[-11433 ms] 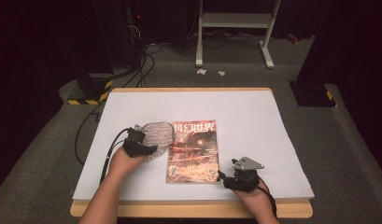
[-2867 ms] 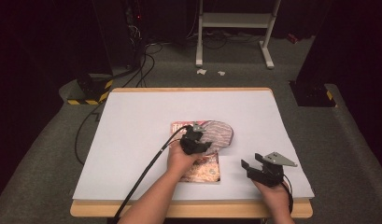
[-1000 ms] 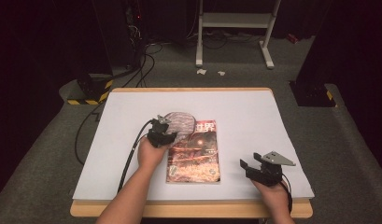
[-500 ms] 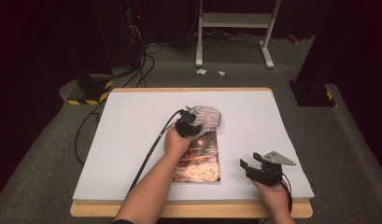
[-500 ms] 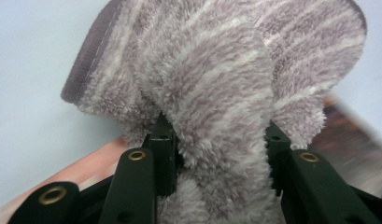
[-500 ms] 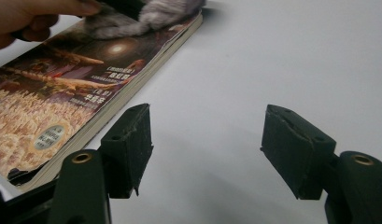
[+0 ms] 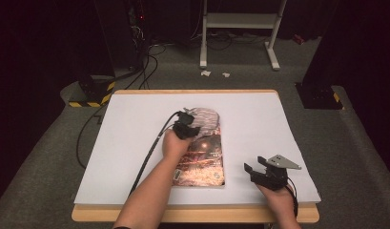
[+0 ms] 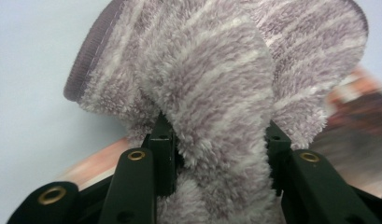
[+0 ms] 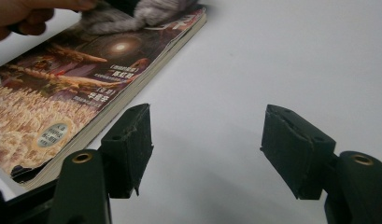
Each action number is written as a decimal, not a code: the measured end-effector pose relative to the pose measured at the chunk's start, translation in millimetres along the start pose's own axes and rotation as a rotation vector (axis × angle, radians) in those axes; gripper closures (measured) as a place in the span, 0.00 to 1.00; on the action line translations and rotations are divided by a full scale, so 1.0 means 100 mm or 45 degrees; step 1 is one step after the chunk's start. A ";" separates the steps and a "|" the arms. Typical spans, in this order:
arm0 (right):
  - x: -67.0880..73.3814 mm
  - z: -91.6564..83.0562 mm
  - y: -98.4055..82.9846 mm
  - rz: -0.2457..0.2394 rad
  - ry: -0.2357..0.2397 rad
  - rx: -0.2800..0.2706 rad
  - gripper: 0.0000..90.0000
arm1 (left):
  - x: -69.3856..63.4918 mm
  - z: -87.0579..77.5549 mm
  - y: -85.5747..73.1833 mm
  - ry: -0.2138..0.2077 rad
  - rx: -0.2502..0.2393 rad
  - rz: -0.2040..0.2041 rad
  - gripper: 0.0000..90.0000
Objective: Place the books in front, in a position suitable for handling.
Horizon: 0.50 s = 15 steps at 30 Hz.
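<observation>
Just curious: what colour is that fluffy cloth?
Grey-mauve with pale stripes; the cloth shows best in the left gripper view.

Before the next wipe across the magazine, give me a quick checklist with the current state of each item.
1. Left gripper clamped on cloth: ok.
2. Cloth on the magazine cover: ok, at its far end.
3. Magazine flat on the table: ok.
4. Right gripper off the magazine, jaws open: ok.
5. Left cable off the cover: ok, it runs beside the forearm.
6. Cover wiped clean: cannot tell.
</observation>
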State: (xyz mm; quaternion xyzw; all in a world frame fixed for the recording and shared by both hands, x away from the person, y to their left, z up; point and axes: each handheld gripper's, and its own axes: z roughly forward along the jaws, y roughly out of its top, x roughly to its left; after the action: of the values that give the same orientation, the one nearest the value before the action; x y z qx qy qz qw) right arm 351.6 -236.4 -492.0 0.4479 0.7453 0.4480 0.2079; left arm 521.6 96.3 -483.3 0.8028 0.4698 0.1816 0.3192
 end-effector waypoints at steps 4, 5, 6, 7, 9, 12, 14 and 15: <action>0.00 0.00 0.00 -0.004 -0.003 0.004 0.37 | 0.31 -0.14 -0.13 0.062 0.010 -0.052 0.66; 0.00 0.01 0.00 -0.004 -0.004 0.004 0.37 | 0.37 -0.16 -0.15 0.065 0.015 -0.063 0.66; 0.01 0.01 0.00 -0.003 -0.005 0.006 0.37 | 0.41 -0.18 -0.16 0.071 0.018 -0.071 0.66; 0.01 0.01 0.00 -0.005 -0.005 0.006 0.37 | 0.42 -0.18 -0.17 0.074 0.018 -0.069 0.66; 0.01 0.01 0.01 -0.006 -0.005 0.006 0.37 | 0.39 -0.17 -0.16 0.082 0.016 -0.061 0.66; 0.01 0.02 0.00 -0.008 -0.003 0.006 0.37 | 0.27 -0.11 -0.11 0.067 -0.003 -0.055 0.66; 0.01 0.01 0.00 -0.008 -0.003 0.006 0.37 | 0.16 -0.05 -0.07 0.047 -0.014 -0.039 0.66; 0.00 0.01 0.00 -0.005 -0.002 0.004 0.37 | 0.10 -0.02 -0.04 0.030 -0.019 -0.031 0.66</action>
State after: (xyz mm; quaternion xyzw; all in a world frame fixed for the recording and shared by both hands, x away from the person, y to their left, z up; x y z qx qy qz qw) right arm 352.5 -235.7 -492.2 0.4471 0.7467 0.4460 0.2087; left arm 522.6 106.8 -484.7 0.7923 0.4821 0.1908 0.3217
